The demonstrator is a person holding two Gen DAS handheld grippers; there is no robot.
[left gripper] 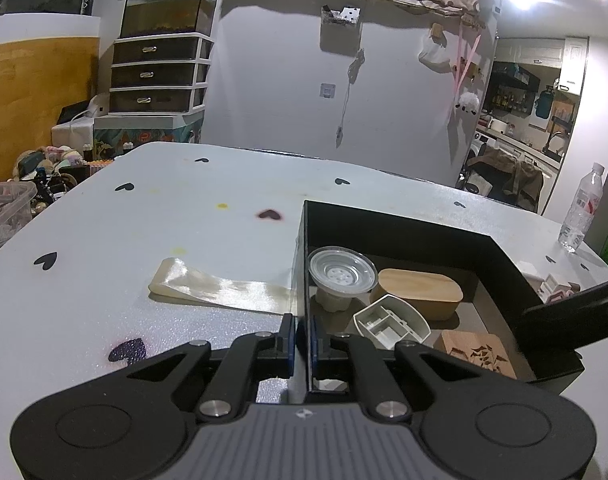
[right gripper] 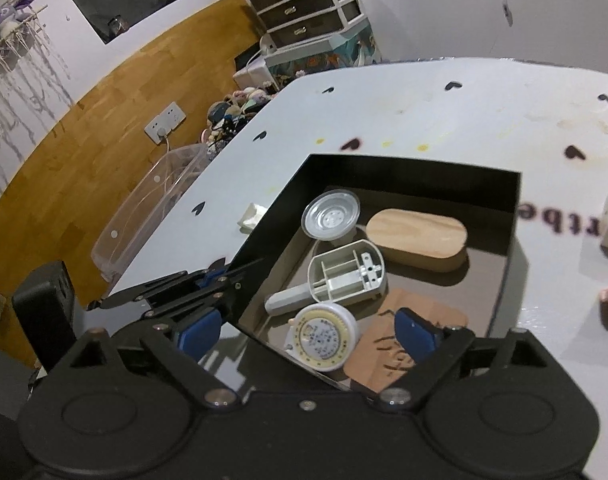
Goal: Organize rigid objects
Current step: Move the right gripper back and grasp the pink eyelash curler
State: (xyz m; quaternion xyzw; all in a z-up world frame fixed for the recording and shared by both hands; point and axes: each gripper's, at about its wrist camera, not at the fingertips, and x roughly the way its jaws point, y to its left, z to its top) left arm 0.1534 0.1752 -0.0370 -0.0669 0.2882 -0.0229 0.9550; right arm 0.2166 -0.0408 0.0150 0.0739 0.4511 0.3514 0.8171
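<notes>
A black box [left gripper: 396,220] [right gripper: 424,170] sits on the white table. Inside lie a silver round lid [left gripper: 341,270] [right gripper: 331,214], an oval wooden box [left gripper: 420,292] [right gripper: 418,238], a white plastic housing [left gripper: 392,322] [right gripper: 346,274], a carved wooden block [left gripper: 478,354] [right gripper: 400,340] and a round white dial [right gripper: 324,338]. My left gripper [left gripper: 303,340] is shut on the box's left wall; it also shows in the right wrist view [right gripper: 220,276]. My right gripper [right gripper: 304,332] is open above the dial, over the box's near corner.
A cream ribbon [left gripper: 220,286] lies on the table left of the box. A water bottle [left gripper: 582,208] stands at the far right edge. Small white and pink blocks [left gripper: 554,284] sit right of the box. A clear bin [right gripper: 152,208] is beside the table.
</notes>
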